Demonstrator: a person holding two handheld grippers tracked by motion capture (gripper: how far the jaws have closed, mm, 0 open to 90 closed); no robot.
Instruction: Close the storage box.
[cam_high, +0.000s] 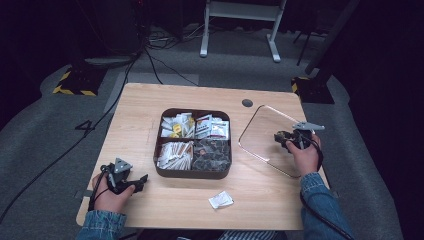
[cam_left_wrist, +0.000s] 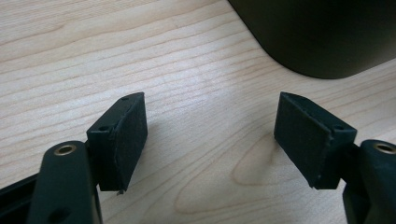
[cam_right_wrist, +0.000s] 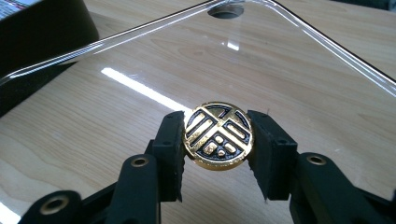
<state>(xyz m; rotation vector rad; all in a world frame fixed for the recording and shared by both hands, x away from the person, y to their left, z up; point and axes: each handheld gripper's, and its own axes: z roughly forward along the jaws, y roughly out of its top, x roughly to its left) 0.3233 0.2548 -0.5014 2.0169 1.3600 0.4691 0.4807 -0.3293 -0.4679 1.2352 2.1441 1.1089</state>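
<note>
A dark brown square tray with four compartments of packets sits mid-table. To its right, over the table, is a clear lid. My right gripper is shut on the lid's round gold-and-black knob, with one pad pressing each side. The lid's clear pane spreads out beyond the jaws. My left gripper rests low at the table's front left. It stands open over bare wood, with a corner of the tray just ahead of it.
A loose white packet lies on the table in front of the tray. A round cable hole is near the table's far edge. Beyond the table are grey floor, cables and a white stand.
</note>
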